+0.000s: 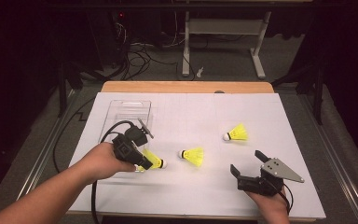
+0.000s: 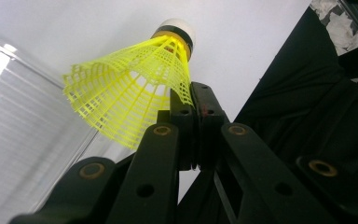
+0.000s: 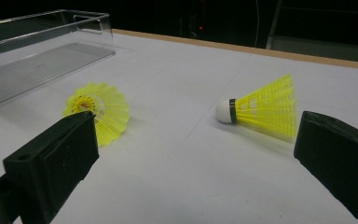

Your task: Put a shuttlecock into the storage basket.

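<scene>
Nearest me, the right gripper (image 1: 246, 164) rests at the table's front edge, jaws spread wide and holding nothing. Just beyond on the left, the left gripper (image 1: 145, 162) has its jaws pinched tight on the skirt of a yellow shuttlecock (image 1: 154, 161), beside the clear tray (image 1: 121, 109). Two more shuttlecocks (image 1: 192, 155) lie further out on the white table (image 1: 191, 112), the farthest one (image 1: 235, 134) toward the right.

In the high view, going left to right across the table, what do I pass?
Left gripper pinching a yellow shuttlecock → middle shuttlecock → far-right shuttlecock → right gripper, jaws open.
</scene>
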Demonstrator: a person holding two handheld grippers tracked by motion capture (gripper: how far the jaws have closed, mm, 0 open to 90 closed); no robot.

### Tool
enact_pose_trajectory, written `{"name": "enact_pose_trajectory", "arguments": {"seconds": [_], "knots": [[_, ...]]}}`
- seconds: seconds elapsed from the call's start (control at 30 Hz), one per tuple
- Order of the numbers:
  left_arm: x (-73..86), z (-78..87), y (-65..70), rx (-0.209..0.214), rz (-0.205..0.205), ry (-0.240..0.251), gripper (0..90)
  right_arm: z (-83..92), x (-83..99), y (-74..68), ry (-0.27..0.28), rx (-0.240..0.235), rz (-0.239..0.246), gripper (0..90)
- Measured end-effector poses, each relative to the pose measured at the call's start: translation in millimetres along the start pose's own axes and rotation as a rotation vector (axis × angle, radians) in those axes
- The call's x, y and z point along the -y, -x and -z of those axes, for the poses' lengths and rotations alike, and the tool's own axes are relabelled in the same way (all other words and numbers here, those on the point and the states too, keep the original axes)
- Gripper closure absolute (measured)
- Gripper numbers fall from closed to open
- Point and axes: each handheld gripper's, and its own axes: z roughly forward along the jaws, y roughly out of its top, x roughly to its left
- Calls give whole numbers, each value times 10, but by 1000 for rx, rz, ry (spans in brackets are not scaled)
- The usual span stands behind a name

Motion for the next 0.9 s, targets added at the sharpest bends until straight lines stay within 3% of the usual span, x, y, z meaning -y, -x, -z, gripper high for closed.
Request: {"name": "enact_pose_trajectory", "arguments": {"seconds": [0.47, 0.9], "knots": [[-96, 243, -139, -42, 14, 22, 888, 2, 3, 6, -1, 0, 1, 2], [-154, 384, -368, -97, 68, 68, 888, 2, 5, 9, -3, 2, -2, 2]]}}
